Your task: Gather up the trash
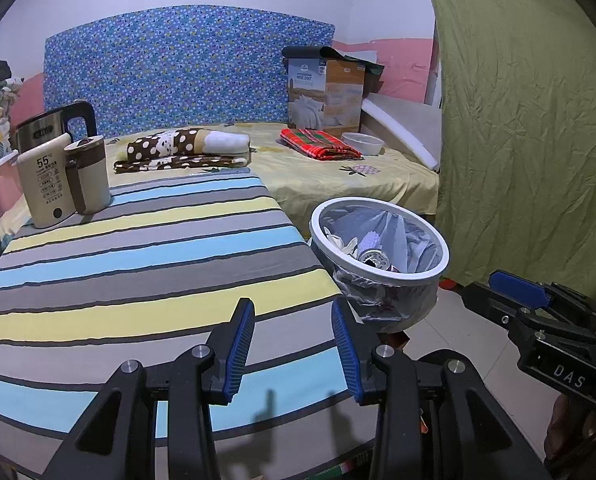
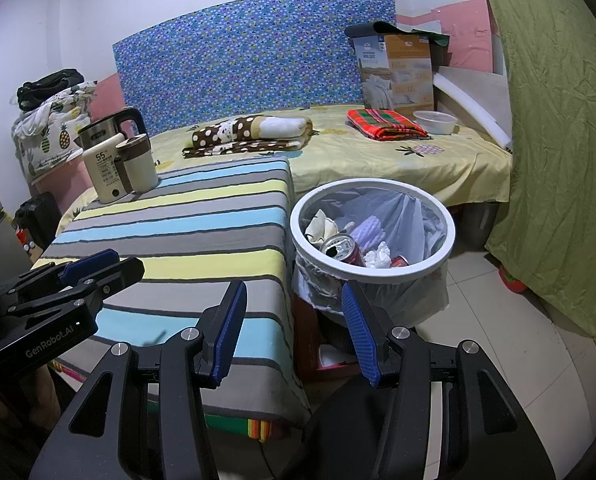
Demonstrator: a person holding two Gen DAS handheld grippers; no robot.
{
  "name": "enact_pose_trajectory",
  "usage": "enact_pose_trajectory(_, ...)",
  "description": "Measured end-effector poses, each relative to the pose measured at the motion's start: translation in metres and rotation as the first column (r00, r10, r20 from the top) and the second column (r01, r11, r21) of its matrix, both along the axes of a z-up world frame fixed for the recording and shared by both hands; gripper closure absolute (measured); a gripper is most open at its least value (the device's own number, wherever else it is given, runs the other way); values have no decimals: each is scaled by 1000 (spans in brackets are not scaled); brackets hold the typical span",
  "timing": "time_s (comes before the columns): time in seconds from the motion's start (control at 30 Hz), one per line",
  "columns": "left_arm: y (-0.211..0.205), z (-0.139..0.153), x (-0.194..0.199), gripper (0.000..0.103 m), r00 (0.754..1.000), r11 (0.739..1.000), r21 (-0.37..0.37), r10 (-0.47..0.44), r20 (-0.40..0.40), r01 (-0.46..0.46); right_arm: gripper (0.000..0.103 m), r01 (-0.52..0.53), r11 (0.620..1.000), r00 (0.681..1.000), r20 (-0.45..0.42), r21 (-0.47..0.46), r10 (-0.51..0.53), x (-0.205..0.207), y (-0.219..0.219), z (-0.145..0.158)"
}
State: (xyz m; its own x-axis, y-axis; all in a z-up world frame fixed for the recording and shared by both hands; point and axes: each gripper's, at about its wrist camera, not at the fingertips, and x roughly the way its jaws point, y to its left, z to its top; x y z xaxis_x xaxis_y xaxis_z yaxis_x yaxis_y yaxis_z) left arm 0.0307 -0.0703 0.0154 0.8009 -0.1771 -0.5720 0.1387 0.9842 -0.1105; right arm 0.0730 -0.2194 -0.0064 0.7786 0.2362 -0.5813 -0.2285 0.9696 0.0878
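Observation:
A white trash bin with a clear liner stands on the floor right of the striped table. It holds crushed red cans, crumpled tissue and other scraps. The bin also shows in the left wrist view. My left gripper is open and empty above the table's near right part. My right gripper is open and empty, near the table's right edge and just before the bin. Each gripper shows in the other's view: the right gripper and the left gripper.
Two kettles stand at the table's far left corner. Behind is a bed with folded blankets, a red plaid cloth, a white bowl and a cardboard box. A green curtain hangs at the right.

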Motion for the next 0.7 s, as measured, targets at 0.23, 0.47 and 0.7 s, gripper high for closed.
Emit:
enact_pose_trajectory(0.23, -1, 0, 0, 63, 1000, 1000, 5, 4, 4, -4, 51, 0, 1000, 1000, 1, 0, 0, 0, 1, 0)
enact_pose_trajectory(0.47, -2, 1, 0, 63, 1000, 1000, 4, 2, 5, -2, 51, -2, 1000, 1000, 1, -1, 2, 0, 1, 0)
enact_pose_trajectory(0.7, -4, 2, -1, 63, 1000, 1000, 5, -1, 6, 1, 51, -2, 1000, 1000, 1, -1, 2, 0, 1, 0)
